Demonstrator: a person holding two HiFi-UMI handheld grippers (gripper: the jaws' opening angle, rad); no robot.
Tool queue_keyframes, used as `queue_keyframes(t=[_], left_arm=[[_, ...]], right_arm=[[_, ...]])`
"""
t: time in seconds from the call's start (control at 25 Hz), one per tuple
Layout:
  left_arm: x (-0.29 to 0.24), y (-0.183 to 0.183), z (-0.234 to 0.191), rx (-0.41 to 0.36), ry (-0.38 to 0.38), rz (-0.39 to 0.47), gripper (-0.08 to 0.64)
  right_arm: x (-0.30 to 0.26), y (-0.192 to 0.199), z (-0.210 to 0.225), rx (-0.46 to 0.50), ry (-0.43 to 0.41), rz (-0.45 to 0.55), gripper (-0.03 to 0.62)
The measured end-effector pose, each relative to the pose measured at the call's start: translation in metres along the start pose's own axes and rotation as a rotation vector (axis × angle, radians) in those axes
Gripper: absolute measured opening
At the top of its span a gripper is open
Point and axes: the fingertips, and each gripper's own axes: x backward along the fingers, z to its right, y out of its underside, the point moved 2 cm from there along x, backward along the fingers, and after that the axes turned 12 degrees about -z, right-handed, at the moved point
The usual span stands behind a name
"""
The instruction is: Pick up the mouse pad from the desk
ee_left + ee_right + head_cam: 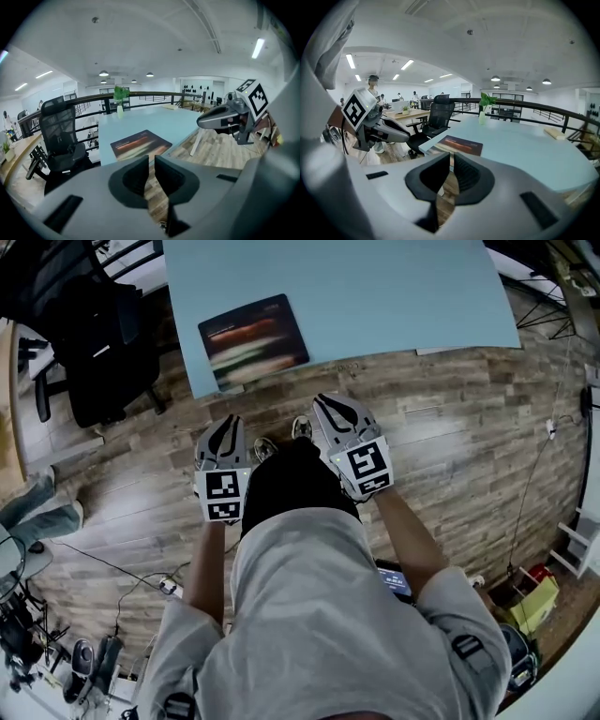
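Head view: left gripper (225, 421) and right gripper (330, 401) hover side by side over the wood floor (469, 427), just short of the desk edge. Both sets of jaws stand a narrow slit apart, with nothing between them. Ahead, the mouse pad (253, 341) lies flat at the near-left corner of the pale blue desk (394, 296), untouched. A black office chair (103, 343) stands to the desk's left.

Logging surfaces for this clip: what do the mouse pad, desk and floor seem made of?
Mouse pad: thin, flat, dark printed sheet, probably cloth-topped rubber. Desk: smooth, uniform pale-blue top, likely laminate. Floor: plank-patterned wood grain, wood or laminate; can't tell.
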Motion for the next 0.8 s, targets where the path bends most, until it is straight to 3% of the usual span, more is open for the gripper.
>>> queue_keyframes(t=[0.24, 0.4, 0.8], left_arm=[[-0.022, -0.008, -0.001, 0.033, -0.06, -0.022, 0.051], [-0.038, -0.001, -0.001, -0.027, -0.118, -0.065, 0.051], [-0.083, 0.035, -0.013, -0.238, -0.245, -0.202, 0.051]], right_arm=[[-0.026, 0.011, 0.014, 0.002, -0.079, -0.026, 0.032], [-0.045, 0.017, 0.019, 0.08, -0.1, -0.036, 0.033], [-0.086, 0.057, 0.036, 0.317, -0.034, -0.116, 0.034]])
